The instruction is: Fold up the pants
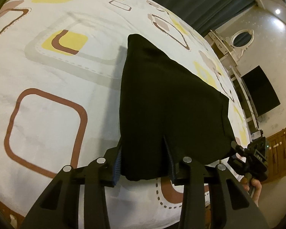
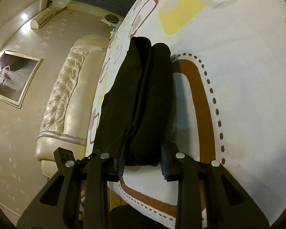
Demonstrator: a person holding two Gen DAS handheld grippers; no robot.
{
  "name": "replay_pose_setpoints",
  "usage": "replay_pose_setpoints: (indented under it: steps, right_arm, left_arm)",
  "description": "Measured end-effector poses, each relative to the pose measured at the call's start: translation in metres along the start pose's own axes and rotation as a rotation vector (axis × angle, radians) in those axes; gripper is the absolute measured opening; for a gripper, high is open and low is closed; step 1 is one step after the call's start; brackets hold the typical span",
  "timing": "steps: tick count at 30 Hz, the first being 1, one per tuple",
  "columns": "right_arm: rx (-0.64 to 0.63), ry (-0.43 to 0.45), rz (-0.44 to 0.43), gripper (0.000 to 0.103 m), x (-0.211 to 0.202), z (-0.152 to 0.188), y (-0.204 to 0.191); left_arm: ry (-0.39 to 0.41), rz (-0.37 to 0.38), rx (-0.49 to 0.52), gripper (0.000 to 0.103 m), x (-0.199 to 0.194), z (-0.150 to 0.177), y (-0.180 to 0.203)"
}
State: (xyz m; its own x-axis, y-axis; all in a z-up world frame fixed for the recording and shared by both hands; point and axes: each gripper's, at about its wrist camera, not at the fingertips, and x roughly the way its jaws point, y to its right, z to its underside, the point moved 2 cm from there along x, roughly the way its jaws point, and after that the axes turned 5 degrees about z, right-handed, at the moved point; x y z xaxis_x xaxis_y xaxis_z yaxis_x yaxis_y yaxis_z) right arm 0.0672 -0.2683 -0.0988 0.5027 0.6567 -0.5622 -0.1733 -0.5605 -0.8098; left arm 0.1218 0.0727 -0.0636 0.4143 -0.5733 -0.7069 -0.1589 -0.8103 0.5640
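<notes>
- My left gripper (image 1: 145, 158) is clamped on the near edge of the black pants (image 1: 167, 103); dark cloth fills the gap between both ribbed pads, and the fabric hangs slightly off the bed sheet (image 1: 47, 72) at my end.
- My right gripper (image 2: 143, 160) is likewise clenched on the pants (image 2: 143, 95), gripping a thick bundle of stacked layers at the opposite near corner. In the left wrist view that same right gripper (image 1: 236, 148) shows at the garment's right-hand corner, so both ends of the near edge are held.
- Progress, as I judge it: the pants are already a compact, multi-layer packet — the right wrist view shows at least two rolled folds lying side by side. What remains looks like a last fold or simply setting the packet down flat and letting go; I cannot tell which.
- Position: the far end of the pants rests on the sheet, the near end is lifted between my two grippers.
- Edges: the mattress edge runs close along the garment's right side in the left wrist view, with the floor and a dark screen (image 1: 261, 89) beyond — little margin there.
- Open room: plenty of bare sheet lies to the left and ahead; the padded headboard (image 2: 66, 87) stands well apart, off the bed's far side.
</notes>
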Motion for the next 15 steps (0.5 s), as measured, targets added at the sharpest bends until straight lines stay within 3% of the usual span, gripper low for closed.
replay_pose_setpoints:
  steps: [15]
  right_arm:
    - [0.057,-0.020,-0.023,0.029,0.006,0.010,0.023]
  left_arm:
    - [-0.005,0.007,0.000,0.039,0.002,0.008,0.000]
